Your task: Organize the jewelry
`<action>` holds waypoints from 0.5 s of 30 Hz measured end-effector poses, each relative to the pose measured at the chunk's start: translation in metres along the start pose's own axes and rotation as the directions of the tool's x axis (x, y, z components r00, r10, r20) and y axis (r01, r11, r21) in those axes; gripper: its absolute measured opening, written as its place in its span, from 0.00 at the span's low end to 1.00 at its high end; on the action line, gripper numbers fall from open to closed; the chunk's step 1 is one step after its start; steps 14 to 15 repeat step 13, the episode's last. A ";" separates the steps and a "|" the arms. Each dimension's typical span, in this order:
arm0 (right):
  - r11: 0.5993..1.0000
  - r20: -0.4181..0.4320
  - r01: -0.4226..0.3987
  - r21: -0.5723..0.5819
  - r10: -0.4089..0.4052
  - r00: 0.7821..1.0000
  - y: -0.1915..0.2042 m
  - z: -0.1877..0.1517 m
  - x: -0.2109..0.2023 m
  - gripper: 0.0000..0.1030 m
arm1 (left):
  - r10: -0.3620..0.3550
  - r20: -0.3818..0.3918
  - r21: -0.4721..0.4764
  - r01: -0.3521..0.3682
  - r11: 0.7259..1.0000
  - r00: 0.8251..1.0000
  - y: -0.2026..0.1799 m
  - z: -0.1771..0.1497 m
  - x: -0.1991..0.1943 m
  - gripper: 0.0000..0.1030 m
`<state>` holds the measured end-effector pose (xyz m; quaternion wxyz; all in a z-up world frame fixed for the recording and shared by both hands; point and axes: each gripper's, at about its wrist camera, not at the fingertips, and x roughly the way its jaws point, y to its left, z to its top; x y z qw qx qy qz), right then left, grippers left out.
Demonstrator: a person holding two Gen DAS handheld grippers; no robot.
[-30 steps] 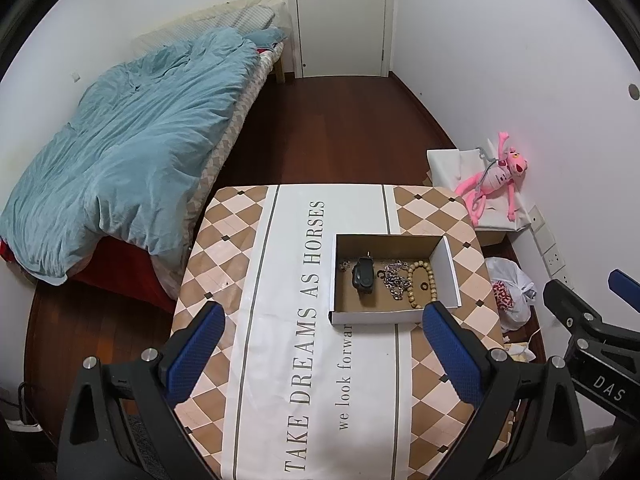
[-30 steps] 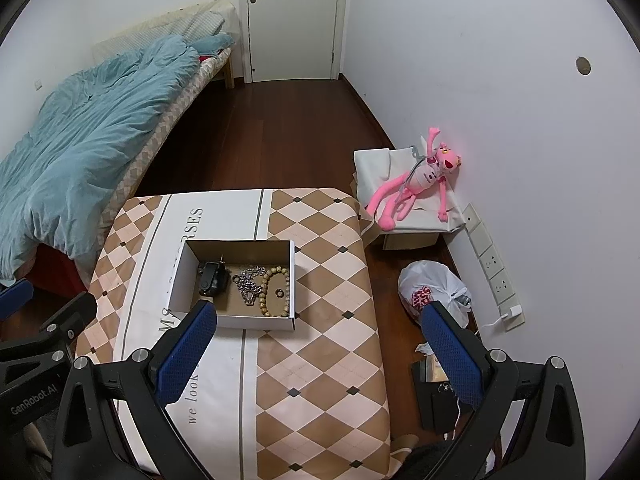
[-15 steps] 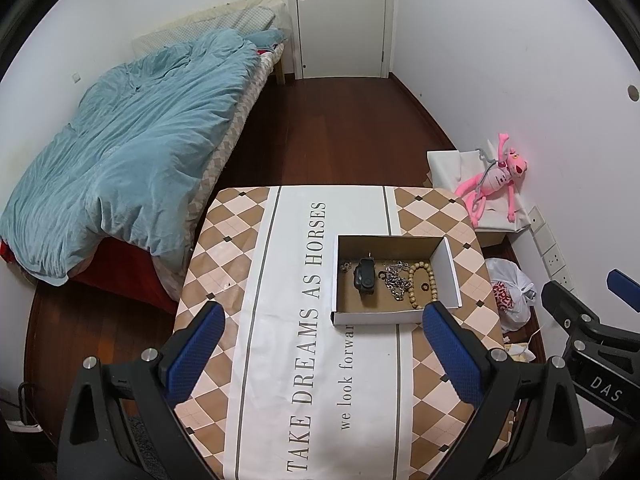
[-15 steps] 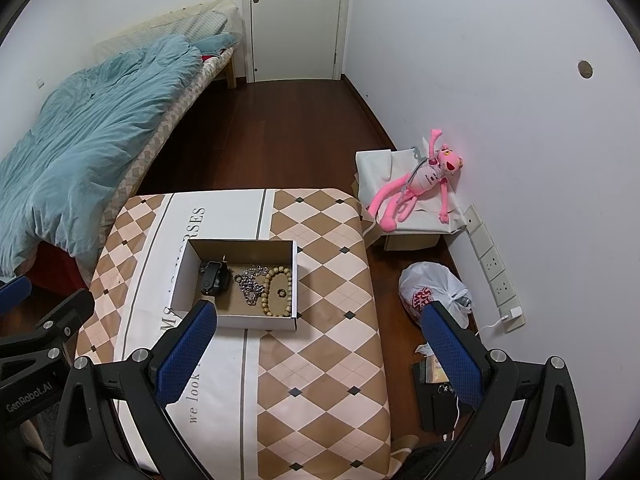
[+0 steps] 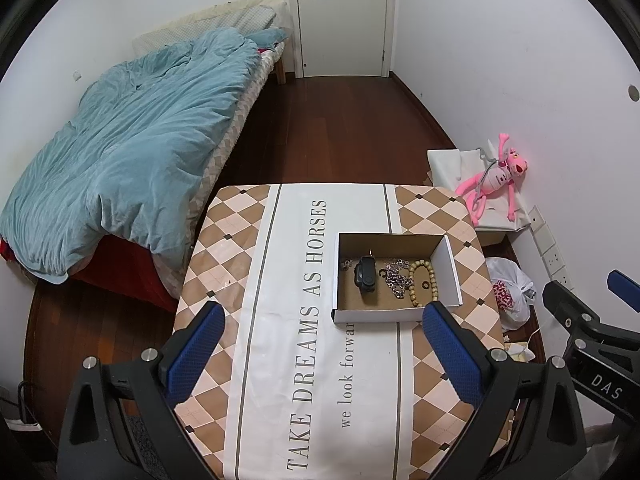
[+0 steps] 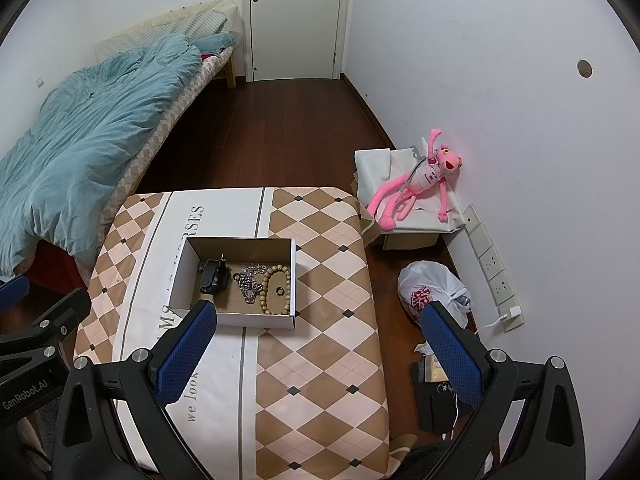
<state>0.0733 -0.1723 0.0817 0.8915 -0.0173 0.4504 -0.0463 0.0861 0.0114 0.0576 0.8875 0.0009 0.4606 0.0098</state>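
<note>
Hovering high over the tabletop [image 5: 248, 280], the left claw [image 5: 320, 344] and right claw [image 6: 316, 340] both hang spread wide and empty, likely held back to survey the work. The cardboard box [image 5: 396, 314] sits just ahead of the left claw's right finger, holding a black watch [image 5: 366, 279], a silver chain [image 5: 396, 278] and a bead bracelet [image 5: 416, 284]. Smaller pieces beside them are too tiny to name.

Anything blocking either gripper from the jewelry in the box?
Nothing visible. The open-topped white cardboard box has no lid; the wooden bead bracelet, silver chain and black watch lie exposed. Left gripper and right gripper are open, empty.
</note>
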 end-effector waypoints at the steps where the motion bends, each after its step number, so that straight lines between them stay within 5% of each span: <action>1: 1.000 -0.001 -0.001 0.000 0.001 1.000 -0.001 0.000 0.000 1.00 | 0.001 0.001 -0.001 -0.001 1.000 1.000 0.000 0.000 0.000 0.98; 15: 1.000 0.001 0.002 -0.002 -0.002 1.000 -0.001 -0.002 0.000 1.00 | -0.002 0.002 -0.004 0.002 1.000 1.000 -0.001 -0.004 0.002 0.98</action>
